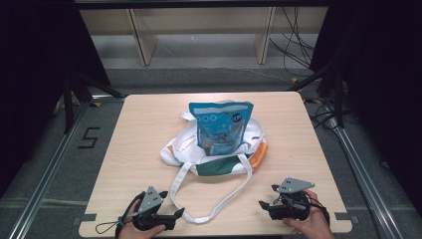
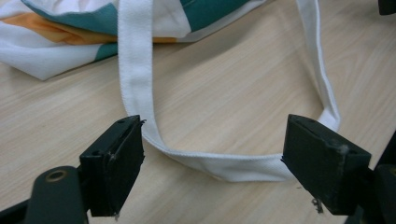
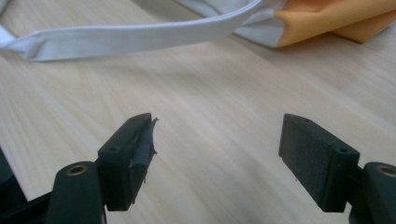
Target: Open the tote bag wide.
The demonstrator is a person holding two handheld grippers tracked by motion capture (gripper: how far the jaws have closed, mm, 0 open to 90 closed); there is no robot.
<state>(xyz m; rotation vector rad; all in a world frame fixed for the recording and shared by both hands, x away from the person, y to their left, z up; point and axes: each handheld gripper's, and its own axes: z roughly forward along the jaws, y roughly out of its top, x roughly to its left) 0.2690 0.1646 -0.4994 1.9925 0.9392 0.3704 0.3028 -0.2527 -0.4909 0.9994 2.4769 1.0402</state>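
A limp white cloth tote bag with green and orange panels lies crumpled near the middle of the pale wood-grain table, and a glossy blue plastic snack pouch stands upright in or on its folds, leaning slightly. One long white webbing strap loops out from the bag toward the person's edge of the table, lying flat on the wood. The left gripper sits low at the near edge with its black jaws spread wide, and in the left gripper view the bottom of the strap loop runs across the gap between them, unpinched. The right gripper is also gaping with nothing between its jaws; in the right gripper view it looks over bare table, with the strap and an orange corner of the bag lying farther off. The bag looks light and wholly soft, so it should sag and fold wherever it is lifted, and a grab at the body cloth would likely bunch it. The flat woven strap seems the better hold (thin, but not slippery). The pouch looks light, crinkly and smooth-skinned, prone to tipping if the cloth under it shifts.
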